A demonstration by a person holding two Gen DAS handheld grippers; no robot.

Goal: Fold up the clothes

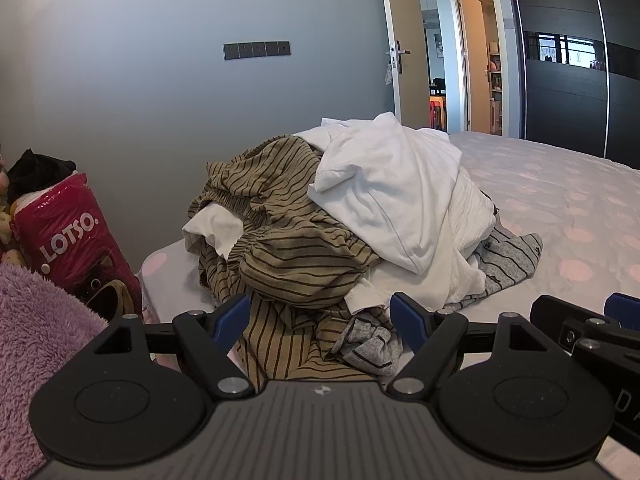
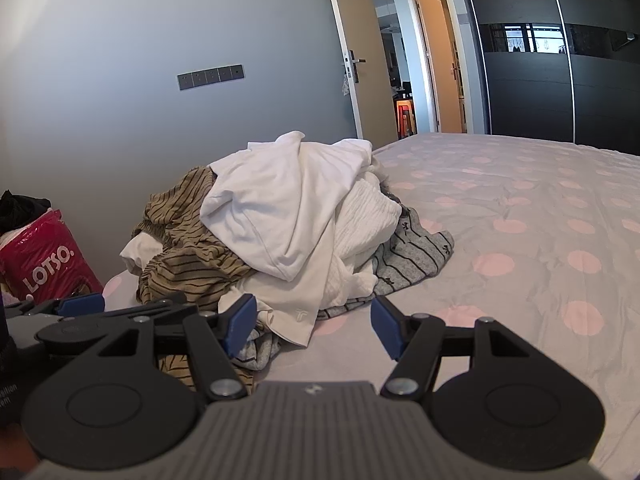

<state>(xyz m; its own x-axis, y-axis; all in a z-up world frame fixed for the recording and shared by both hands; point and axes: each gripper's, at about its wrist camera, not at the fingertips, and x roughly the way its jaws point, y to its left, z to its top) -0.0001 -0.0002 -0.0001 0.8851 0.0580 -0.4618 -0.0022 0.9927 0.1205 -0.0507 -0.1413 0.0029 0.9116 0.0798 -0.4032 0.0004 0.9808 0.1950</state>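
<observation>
Left wrist view: heap of crumpled, unfolded clothes (image 1: pixel 344 220) on a grey bedsheet with pale pink dots (image 1: pixel 560 208), directly ahead of the left gripper (image 1: pixel 320 320). Uppermost: white cotton T-shirt (image 1: pixel 380 192), draped over the crown. Left flank: olive-brown garment with thin dark stripes and gathered elastic cuffs (image 1: pixel 288 248), trailing toward the camera and passing between the spread blue-padded fingers (image 1: pixel 230 316); contact with the cloth not determinable. Right flank: grey knit piece with dark stripes (image 1: pixel 508 256), lying flat at the heap's foot. Left gripper: jaws wide apart, nothing clamped. Right wrist view: same heap (image 2: pixel 288 232) ahead and offset left of the right gripper (image 2: pixel 316 320); jaws likewise parted, empty, over bare sheet (image 2: pixel 540 240) with only a white hem with a small grey logo (image 2: pixel 294 320) reaching into the gap. Key relation: heap centred on the left gripper, skewed left of the right one; left gripper nearer the striped olive cloth, right gripper nearer the white hem and the grey knit. Broad bare sheet to the heap's right, judged suitable for spreading a garment. No folded garment in view. Bystanders: red glossy "LOTSO" bag (image 1: pixel 76 240), lilac fleece blanket (image 1: pixel 36 332), at far left.
</observation>
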